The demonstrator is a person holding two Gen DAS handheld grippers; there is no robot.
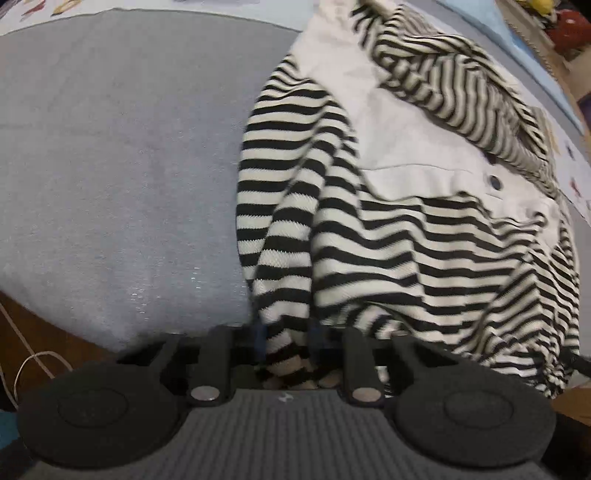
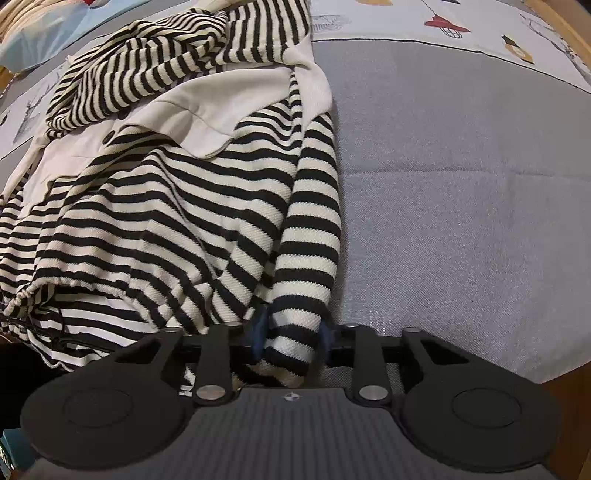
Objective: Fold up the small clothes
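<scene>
A small black-and-white striped top (image 1: pixel 406 236) with a cream front panel and dark buttons lies rumpled on a grey cloth. In the left wrist view its left sleeve (image 1: pixel 273 192) runs down to my left gripper (image 1: pixel 286 341), which is shut on the sleeve's cuff between blue pads. In the right wrist view the other sleeve (image 2: pixel 314 206) hangs down the garment's right side. My right gripper (image 2: pixel 293 336) is shut on that sleeve's cuff, the striped fabric bunched between its pads. The striped top (image 2: pixel 155 206) spreads to the left of it.
The grey cloth (image 1: pixel 122 177) covers the surface, with a printed sheet (image 2: pixel 461 26) at its far edge. A light blue cloth (image 1: pixel 491 18) lies beyond the garment. A wooden edge and a white cable (image 1: pixel 22 354) show at the lower left.
</scene>
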